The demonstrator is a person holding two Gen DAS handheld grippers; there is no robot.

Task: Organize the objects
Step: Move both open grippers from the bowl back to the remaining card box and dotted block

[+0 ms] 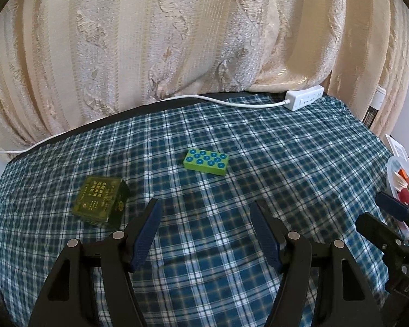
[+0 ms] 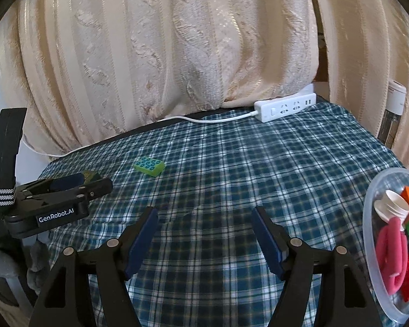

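A green toy brick with blue studs (image 1: 206, 161) lies on the blue checked cloth (image 1: 286, 163); it also shows in the right wrist view (image 2: 149, 166). A dark green printed box (image 1: 101, 200) lies left of it, partly hidden behind the left gripper in the right wrist view (image 2: 91, 175). My left gripper (image 1: 204, 212) is open and empty, just right of the box and short of the brick. My right gripper (image 2: 204, 218) is open and empty over bare cloth. A clear plastic bowl (image 2: 368, 234) at the right holds several small toys.
A white power strip (image 2: 285, 107) with its cord lies at the table's back edge, under a cream curtain (image 2: 177, 54). The right gripper's side shows at the right of the left wrist view (image 1: 392, 207), next to the bowl (image 1: 390, 169).
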